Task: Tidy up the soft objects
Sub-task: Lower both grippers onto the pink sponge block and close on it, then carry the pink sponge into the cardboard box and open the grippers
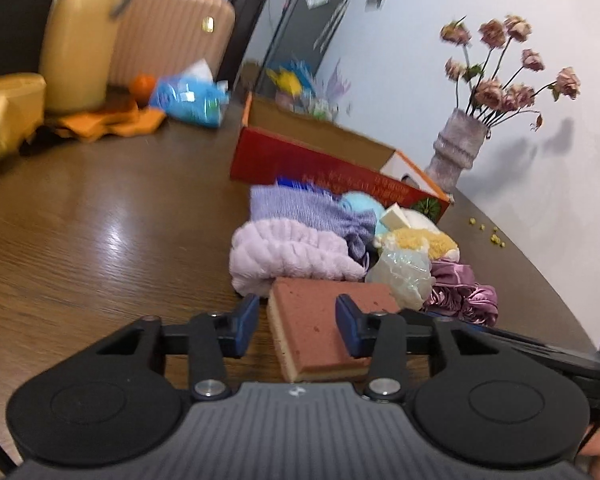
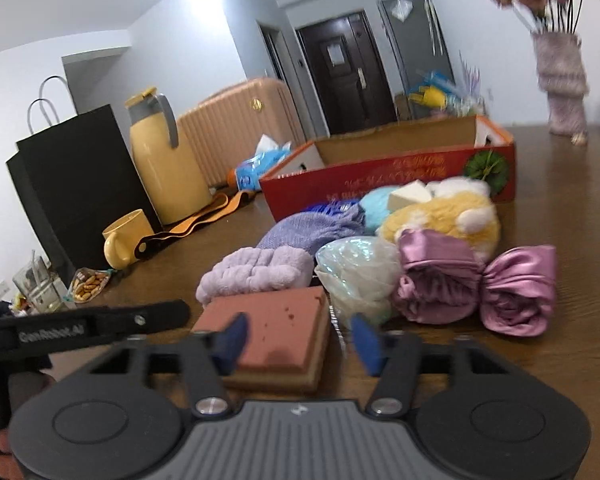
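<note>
Left gripper point(image 1: 296, 328): hovering over the brick-red sponge point(image 1: 324, 320), fingers point(image 1: 244, 326) standing apart, clamping nothing
Soft pile, left to right: lilac towel point(image 2: 256, 274), knit purple cloth point(image 2: 316, 228), plastic bag point(image 2: 358, 270), yellow plush point(image 2: 440, 212), satin bundles point(image 2: 476, 288), all lying on the tabletop point(image 2: 560, 200)
Red box point(image 2: 380, 164): sitting just behind the pile, inside hidden
Right gripper point(image 2: 298, 340): pointing at the same sponge, fingers parted, gripping nothing
Progress: seemingly barely starting, sorting remaining
View differences: showing black bag point(image 2: 72, 184) and mug point(image 2: 126, 236) only from the right wrist; showing whole flower vase point(image 1: 456, 148) only from the left
</note>
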